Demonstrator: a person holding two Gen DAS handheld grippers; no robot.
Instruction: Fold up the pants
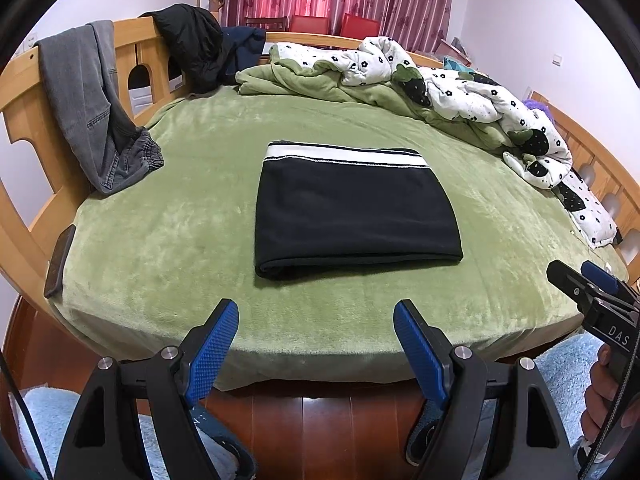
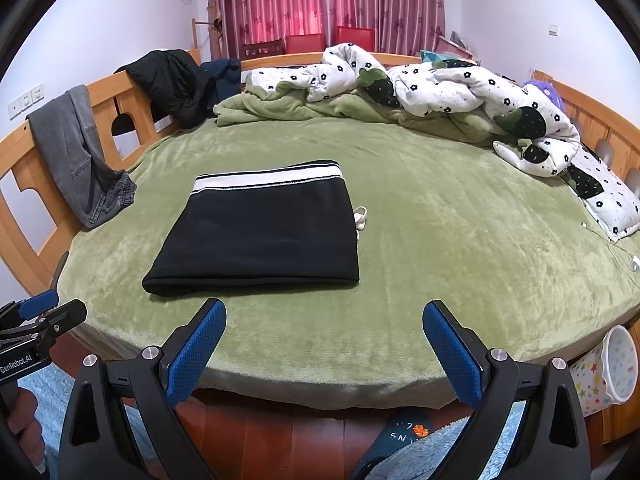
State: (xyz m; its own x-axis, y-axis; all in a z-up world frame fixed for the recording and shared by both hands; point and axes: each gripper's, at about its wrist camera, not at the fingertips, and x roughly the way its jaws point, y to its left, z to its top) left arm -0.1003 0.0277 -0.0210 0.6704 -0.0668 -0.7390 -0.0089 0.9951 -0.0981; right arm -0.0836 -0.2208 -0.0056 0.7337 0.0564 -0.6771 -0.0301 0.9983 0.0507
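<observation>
1. We see the pants (image 1: 356, 208) folded into a compact black rectangle w/ white waistband at the far edge, lying flat mid-bed on the green blanket (image 1: 160, 240).
2. Pants lie straight ahead of the left gripper (image 1: 316, 344); from the right gripper (image 2: 324, 344) they sit ahead and off to the left. So the left one is nearer, by our read.
3. Long axis runs side to side, approx parallel to the bed's near edge; folded edge faces us.
4. Left gripper: jaws spread wide, holding nothing, touching nothing, hovering at the bed's near edge.
5. Right gripper: same, wide apart, empty, apart from the pants.
6. White drawstring (image 2: 360, 216) pokes out at the pants' right side.
7. Our judgement: fold looks basically done; any further move would prob be a tidy or one more fold from the near edge.
8. Grey jeans (image 1: 92, 108) hang on the bed rail, well apart.
</observation>
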